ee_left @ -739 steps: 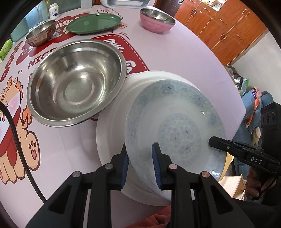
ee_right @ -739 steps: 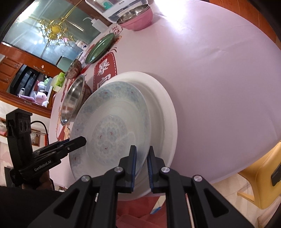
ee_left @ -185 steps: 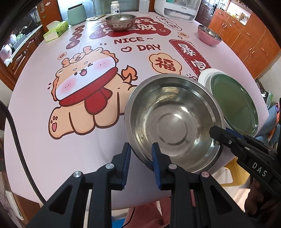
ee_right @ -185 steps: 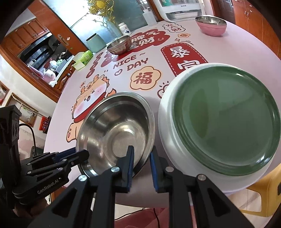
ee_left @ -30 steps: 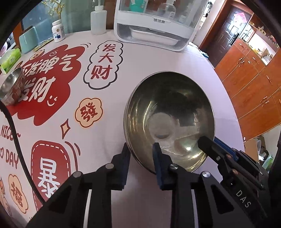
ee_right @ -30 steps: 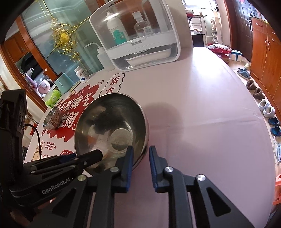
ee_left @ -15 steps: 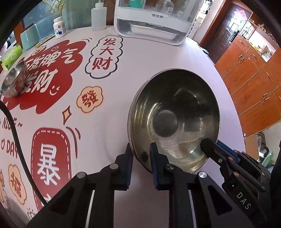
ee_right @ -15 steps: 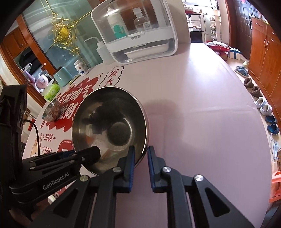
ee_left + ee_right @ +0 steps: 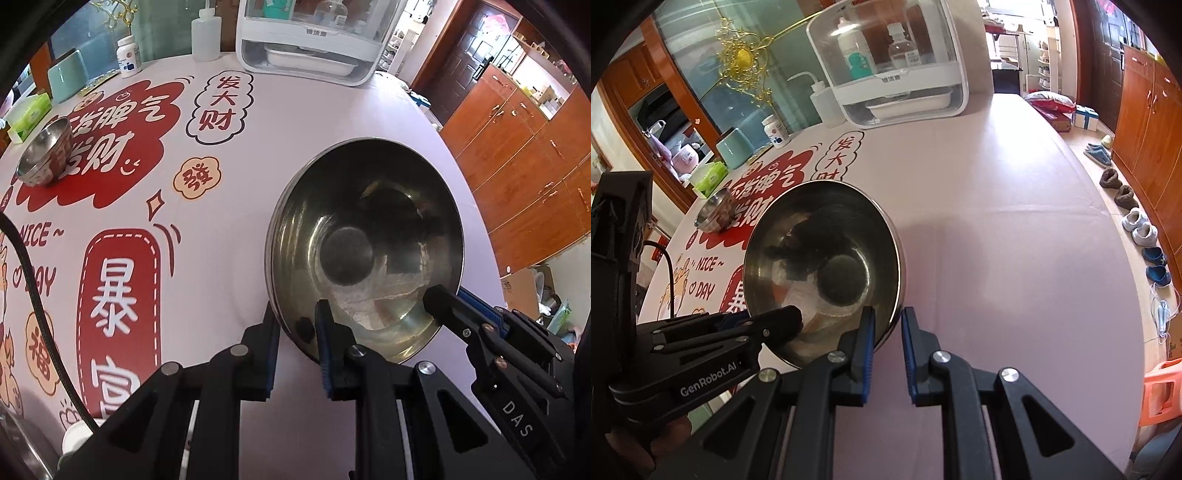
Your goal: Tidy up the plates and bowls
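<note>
Large steel bowl (image 9: pixel 364 254), mouth up and tipped a little toward the cameras, sits over the plain pink part of the table (image 9: pixel 236 192), right of the printed red panels. It looks lifted clear of the cloth, but the fisheye leaves that unsure. Round, so no real long axis; the line that matters runs rim to rim between the two grips.

Left gripper (image 9: pixel 295 328) is clenched on the near rim at about 7 o'clock of the bowl, one pad outside, one inside. Right gripper (image 9: pixel 886 325) is clamped on the rim at about 5 o'clock in its own view. Both are equally near, each with the bowl dead ahead at 12 o'clock.

Small steel bowl (image 9: pixel 46 153) stands well apart at 10 o'clock, upright. White dish cabinet (image 9: pixel 308 35) sits at 12 o'clock on the far edge.
</note>
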Demonstrator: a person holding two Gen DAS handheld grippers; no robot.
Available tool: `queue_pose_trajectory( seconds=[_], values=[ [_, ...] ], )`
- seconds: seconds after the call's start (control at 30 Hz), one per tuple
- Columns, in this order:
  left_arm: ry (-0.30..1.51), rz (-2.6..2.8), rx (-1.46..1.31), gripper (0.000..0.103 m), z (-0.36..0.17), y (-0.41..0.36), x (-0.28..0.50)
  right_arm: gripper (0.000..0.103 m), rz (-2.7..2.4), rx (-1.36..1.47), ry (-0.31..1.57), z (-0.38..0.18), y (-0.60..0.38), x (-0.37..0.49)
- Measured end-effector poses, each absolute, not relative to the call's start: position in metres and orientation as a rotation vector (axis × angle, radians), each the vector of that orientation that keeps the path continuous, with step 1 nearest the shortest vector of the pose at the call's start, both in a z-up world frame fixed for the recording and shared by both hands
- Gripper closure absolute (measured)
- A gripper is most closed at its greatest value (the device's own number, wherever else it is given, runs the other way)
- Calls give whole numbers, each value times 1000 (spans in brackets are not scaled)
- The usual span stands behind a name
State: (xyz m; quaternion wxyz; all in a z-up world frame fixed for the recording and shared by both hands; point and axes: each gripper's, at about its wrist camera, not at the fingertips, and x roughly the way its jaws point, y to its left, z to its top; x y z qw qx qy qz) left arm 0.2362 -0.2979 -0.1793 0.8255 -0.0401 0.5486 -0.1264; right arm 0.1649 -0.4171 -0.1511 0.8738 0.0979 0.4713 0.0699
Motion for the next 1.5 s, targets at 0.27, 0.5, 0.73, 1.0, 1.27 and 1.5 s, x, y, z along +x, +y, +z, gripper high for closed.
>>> queue_pose_trajectory(
  seconds=[0.27, 0.5, 0.73, 1.0, 1.27, 1.5],
  values=[
    [1138, -279, -88, 86, -164, -287, 209, 89, 156, 181, 969, -135, -406, 139],
    [1108, -274, -102, 85, -151, -267, 179, 89, 182, 144, 943, -120, -388, 113],
    [1091, -266, -106, 85, -144, -246, 149, 88, 204, 113, 928, -111, -367, 90],
    [1076, -268, -108, 85, -137, -226, 127, 88, 222, 80, 910, -101, -345, 68],
    [1050, -265, -95, 85, -127, -204, 105, 88, 243, 69, 887, -96, -322, 53],
    [1037, -260, -86, 84, -119, -176, 86, 88, 269, 69, 882, -93, -294, 41]
  ],
)
